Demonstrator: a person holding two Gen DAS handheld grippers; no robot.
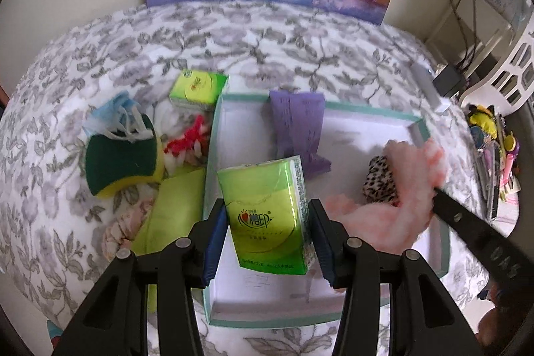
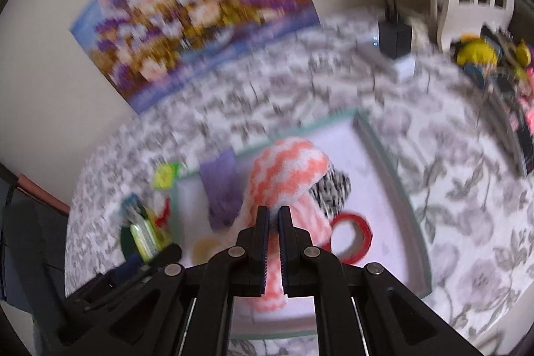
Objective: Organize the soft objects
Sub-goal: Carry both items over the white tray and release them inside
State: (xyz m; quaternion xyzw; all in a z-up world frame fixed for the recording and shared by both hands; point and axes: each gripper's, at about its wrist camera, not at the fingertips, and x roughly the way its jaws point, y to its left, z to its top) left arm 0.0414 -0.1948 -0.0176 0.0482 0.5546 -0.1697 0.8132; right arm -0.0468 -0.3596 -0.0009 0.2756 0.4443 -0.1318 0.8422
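Two grippers over the tray, each with something soft pinched.

Left wrist view: the green tissue pack [image 1: 272, 216] is clamped between the left gripper [image 1: 267, 236] pads, held above the white tray [image 1: 430, 135]. Right wrist view, pretty blurry: the right gripper [image 2: 273, 234] is nearly closed on the pink fuzzy sock [image 2: 287, 175], over the tray.

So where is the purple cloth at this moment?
In the left wrist view the purple cloth hangs over the far wall of the shallow teal-rimmed white box, trailing inside, just behind the green tissue pack between the left gripper's fingers.
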